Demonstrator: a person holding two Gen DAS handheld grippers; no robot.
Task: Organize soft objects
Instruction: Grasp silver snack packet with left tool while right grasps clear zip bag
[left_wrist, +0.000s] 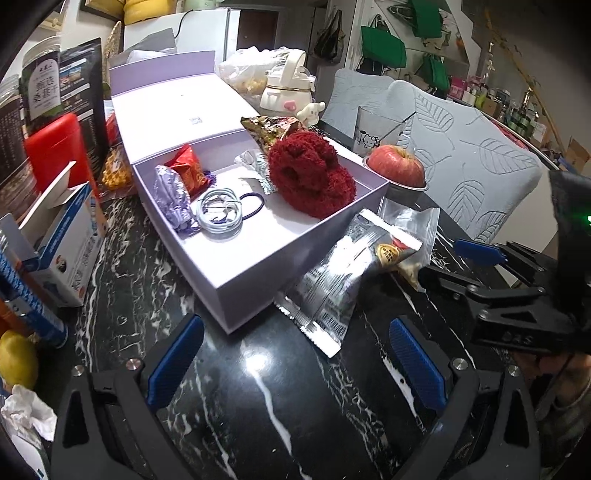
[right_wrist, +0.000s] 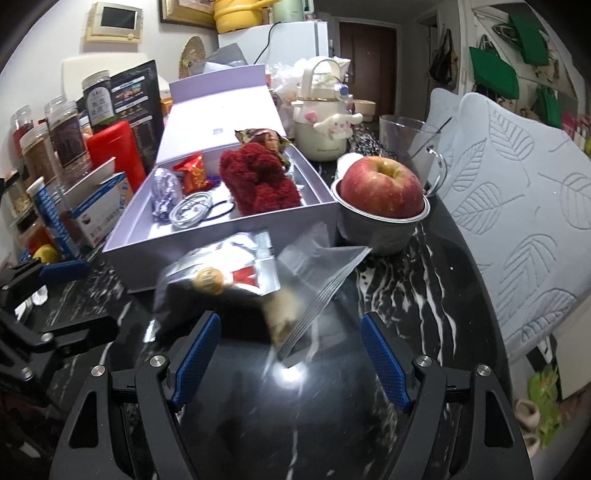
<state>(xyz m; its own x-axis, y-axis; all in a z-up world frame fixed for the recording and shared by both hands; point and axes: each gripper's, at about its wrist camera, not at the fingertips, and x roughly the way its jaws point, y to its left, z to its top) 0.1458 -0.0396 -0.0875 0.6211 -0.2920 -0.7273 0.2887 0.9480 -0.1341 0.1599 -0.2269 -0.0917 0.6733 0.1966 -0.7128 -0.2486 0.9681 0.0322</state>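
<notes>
Two crinkled silver foil snack packets (right_wrist: 221, 277) flat on the black marbled tabletop (right_wrist: 424, 288), just outside the near wall of the open lavender cardboard box (right_wrist: 221, 232); long axis slanting from box toward camera; dead ahead of the right gripper (right_wrist: 290, 350), jaws wide, nothing between; nearer that than the left gripper (left_wrist: 295, 362), likewise wide and empty.

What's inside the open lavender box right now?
Inside the lavender box: red fuzzy scrunchie, purple foil bundle, red snack packet, coiled white cable, dark hair tie, foil wrappers behind. Anything under the scrunchie is hidden.
</notes>
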